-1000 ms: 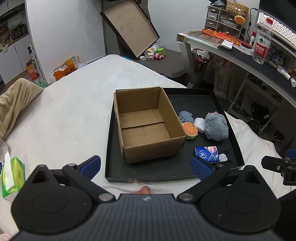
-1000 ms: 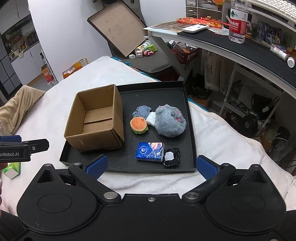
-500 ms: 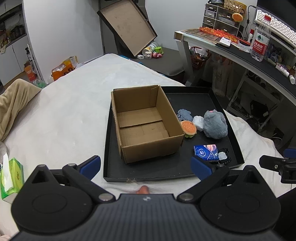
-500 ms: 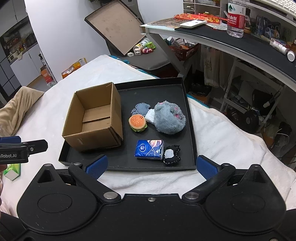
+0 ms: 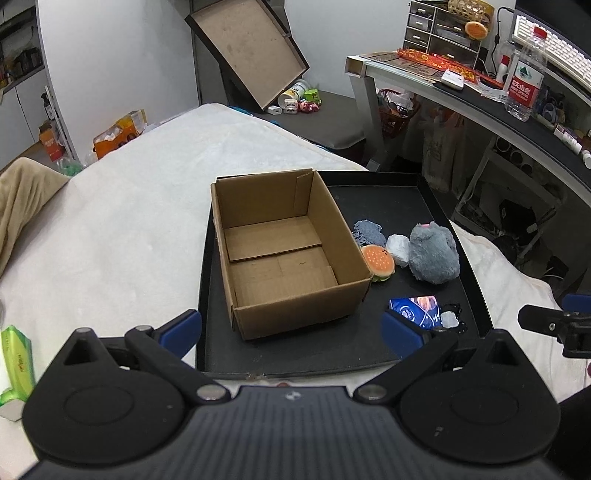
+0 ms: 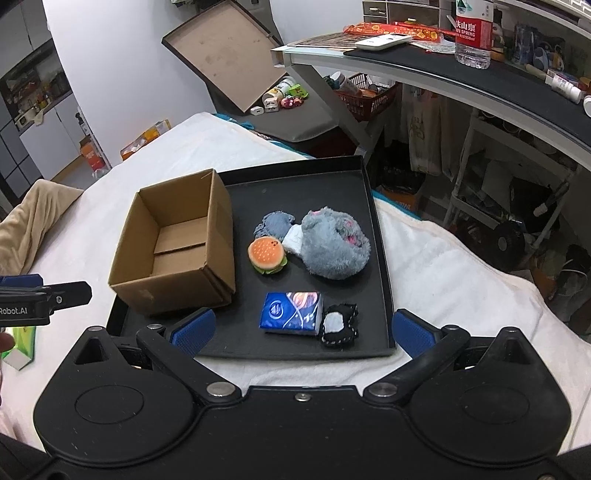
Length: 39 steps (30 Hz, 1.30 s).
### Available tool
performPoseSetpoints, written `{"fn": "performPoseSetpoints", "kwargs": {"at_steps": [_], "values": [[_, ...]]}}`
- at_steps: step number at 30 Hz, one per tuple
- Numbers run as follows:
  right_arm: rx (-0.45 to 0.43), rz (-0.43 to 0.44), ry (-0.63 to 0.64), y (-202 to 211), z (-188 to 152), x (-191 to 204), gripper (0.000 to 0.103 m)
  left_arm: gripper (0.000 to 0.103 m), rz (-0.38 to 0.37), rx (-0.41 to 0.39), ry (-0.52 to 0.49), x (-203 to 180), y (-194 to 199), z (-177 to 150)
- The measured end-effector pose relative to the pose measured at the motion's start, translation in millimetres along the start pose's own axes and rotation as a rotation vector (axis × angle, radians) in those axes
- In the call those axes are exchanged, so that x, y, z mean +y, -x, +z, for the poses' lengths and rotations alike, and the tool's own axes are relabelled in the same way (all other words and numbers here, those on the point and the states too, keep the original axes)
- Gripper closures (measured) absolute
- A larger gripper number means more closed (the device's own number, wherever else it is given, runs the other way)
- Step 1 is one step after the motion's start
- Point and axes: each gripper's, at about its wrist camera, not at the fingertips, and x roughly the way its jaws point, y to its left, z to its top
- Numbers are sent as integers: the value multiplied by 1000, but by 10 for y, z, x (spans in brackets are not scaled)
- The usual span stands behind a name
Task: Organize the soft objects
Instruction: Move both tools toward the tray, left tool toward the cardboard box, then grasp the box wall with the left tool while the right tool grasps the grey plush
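An empty open cardboard box [image 5: 284,254] [image 6: 177,243] stands on the left of a black tray [image 5: 388,192] [image 6: 314,181]. Right of it lie a grey plush [image 5: 434,254] [image 6: 332,251], a burger toy [image 5: 377,259] [image 6: 266,255], a white wad [image 5: 398,249], a small grey cloth [image 6: 275,223], a blue tissue pack [image 5: 417,306] [image 6: 291,312] and a small black-and-white piece [image 6: 338,325]. My left gripper [image 5: 291,328] is open and empty above the tray's near edge. My right gripper [image 6: 301,328] is open and empty, just short of the tissue pack.
The tray sits on a white-covered bed [image 5: 129,206]. A green tissue pack [image 5: 16,362] lies at the left. A beige blanket [image 6: 33,221] is at the far left. A desk [image 6: 480,74] with a water bottle [image 6: 472,33] stands to the right.
Both grippers have shifted slightly, and the box and tray sit a little differently in each view. Both stay open and empty. Nothing on the tray has moved.
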Motion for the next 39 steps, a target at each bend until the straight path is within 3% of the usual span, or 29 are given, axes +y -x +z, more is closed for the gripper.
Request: {"fn": "performPoseSetpoints", "kwargs": {"at_steps": [16, 24, 31, 38, 39], "values": [[58, 10, -11, -544, 306, -176, 5, 8, 30, 35, 94, 201, -551, 154], [100, 11, 12, -814, 488, -167, 7, 20, 45, 61, 147, 295, -774, 208], [146, 5, 18, -1133, 587, -211, 7, 41, 86, 109, 194, 377, -1062, 215], [139, 16, 9, -1451, 552, -303, 7, 46, 99, 144, 233, 494, -1321, 190], [131, 15, 15, -1485, 545, -309, 7, 54, 100, 147, 236, 508, -1347, 186]]}}
